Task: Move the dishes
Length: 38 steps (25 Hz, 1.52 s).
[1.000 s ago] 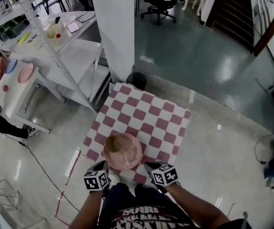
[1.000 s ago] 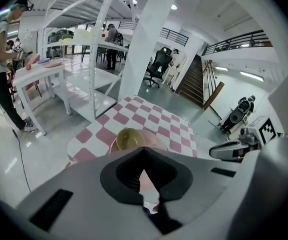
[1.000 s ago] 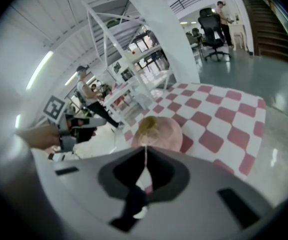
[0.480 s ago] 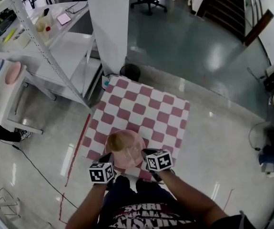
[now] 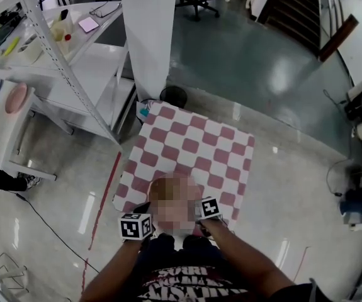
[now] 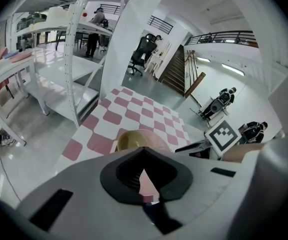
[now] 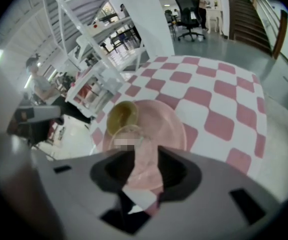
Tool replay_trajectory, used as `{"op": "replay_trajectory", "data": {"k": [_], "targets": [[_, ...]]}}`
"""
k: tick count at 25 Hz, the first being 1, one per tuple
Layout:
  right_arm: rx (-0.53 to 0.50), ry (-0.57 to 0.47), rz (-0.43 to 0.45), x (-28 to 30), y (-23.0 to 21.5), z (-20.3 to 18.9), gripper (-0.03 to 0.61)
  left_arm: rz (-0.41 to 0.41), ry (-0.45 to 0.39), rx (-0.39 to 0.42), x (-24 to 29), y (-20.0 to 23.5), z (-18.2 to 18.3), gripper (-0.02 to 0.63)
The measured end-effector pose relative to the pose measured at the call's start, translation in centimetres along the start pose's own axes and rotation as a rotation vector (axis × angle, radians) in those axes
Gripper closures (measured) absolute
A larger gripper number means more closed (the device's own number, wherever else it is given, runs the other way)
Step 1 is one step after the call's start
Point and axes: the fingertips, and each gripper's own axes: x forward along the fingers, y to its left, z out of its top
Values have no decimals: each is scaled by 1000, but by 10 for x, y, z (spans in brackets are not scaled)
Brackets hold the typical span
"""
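Note:
A pink plate [image 7: 165,130] with a yellow bowl [image 7: 122,115] on it lies low at the near edge of the pink-and-white checkered mat [image 5: 193,150]; a mosaic patch hides it in the head view. My left gripper [image 6: 144,181] is shut on the plate's near rim, and the bowl [image 6: 130,140] shows just past its jaws. My right gripper [image 7: 139,179] has just been opening. Its jaws now stand apart with the plate's rim between them, and the pads do not press on it. In the head view both grippers, left [image 5: 148,210] and right [image 5: 196,214], flank the plate close to my body.
A white column [image 5: 146,36] stands just beyond the mat with a black bin [image 5: 173,96] at its foot. White shelving [image 5: 61,49] and a white table [image 5: 4,115] with pink and blue dishes fill the left. Red tape [image 5: 102,200] runs along the floor left of the mat.
Both grippers and the plate have sunk toward the mat's near edge. The right gripper's jaws have opened off the plate's rim; the left still grips it.

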Motion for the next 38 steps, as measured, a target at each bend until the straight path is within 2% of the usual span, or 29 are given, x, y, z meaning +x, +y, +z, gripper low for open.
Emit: {"op": "replay_trajectory", "data": {"k": [3, 6, 8, 10, 12, 16, 19, 22, 24, 29, 33, 38], "targets": [[4, 26, -42, 17, -5, -2, 428, -6, 10, -11, -7, 10, -2, 584], [-23, 51, -97, 30, -12, -4, 474, 3, 12, 8, -15, 19, -3, 584], [-44, 43, -102, 36, -11, -2, 496, 12, 12, 17, -20, 24, -5, 584], [-97, 51, -97, 39, -5, -2, 514, 21, 12, 22, -24, 29, -7, 584], [-151, 89, -136, 38, -10, -8, 531, 29, 16, 20, -27, 32, -10, 584], [-110, 91, -62, 32, -3, -12, 531, 38, 8, 22, -29, 26, -9, 584], [-118, 89, -95, 7, -15, -9, 531, 38, -7, 20, -28, 14, -4, 584], [-121, -12, -34, -9, -17, 10, 531, 36, -17, 10, -21, -3, -4, 584], [-111, -26, -41, -21, -33, 15, 531, 34, -23, 4, -15, -15, -4, 584], [-105, -74, -140, -51, -100, 24, 531, 40, -23, -20, -1, -41, -15, 584], [-85, -53, -159, -58, -144, 15, 531, 71, -31, -55, 2, -53, -25, 584], [-64, 3, -141, -48, -173, -1, 531, 129, -43, -102, -3, -58, -40, 584]]}}
